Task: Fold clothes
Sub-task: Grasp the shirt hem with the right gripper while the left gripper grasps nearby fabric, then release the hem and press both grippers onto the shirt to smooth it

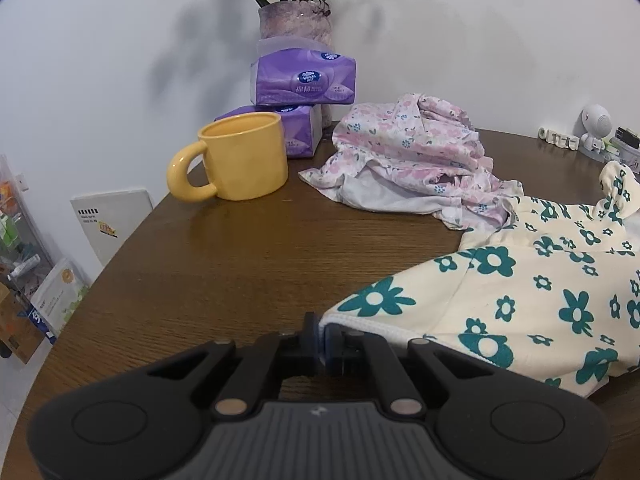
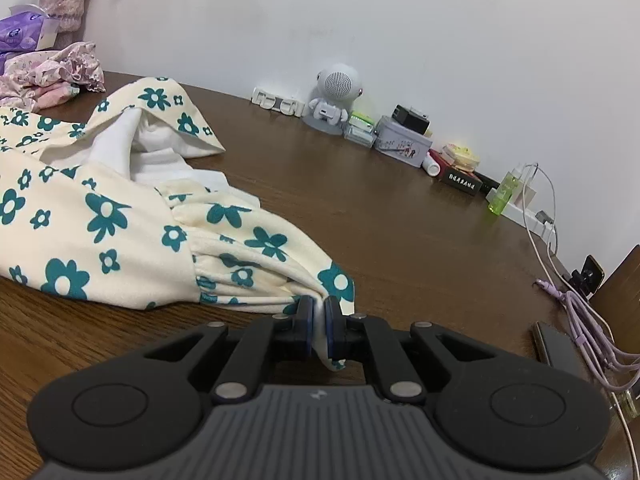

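Note:
A cream garment with teal flowers (image 1: 532, 304) lies on the brown wooden table (image 1: 224, 264). My left gripper (image 1: 322, 340) is shut on its white-piped hem corner at the near left. In the right wrist view the same garment (image 2: 100, 220) spreads to the left, part folded with its white lining showing. My right gripper (image 2: 319, 316) is shut on a bunched corner of its gathered ruffle edge, and a bit of cloth hangs below the pads. A crumpled pink floral garment (image 1: 412, 160) lies behind it, also seen far left (image 2: 52, 72).
A yellow mug (image 1: 236, 156), purple tissue packs (image 1: 304, 80) and a vase (image 1: 296, 20) stand at the back left. Along the wall sit a white robot speaker (image 2: 338, 96), a tin (image 2: 404, 140), small boxes and a green bottle (image 2: 504, 192). Cables (image 2: 580, 312) and a phone (image 2: 560, 348) lie at right.

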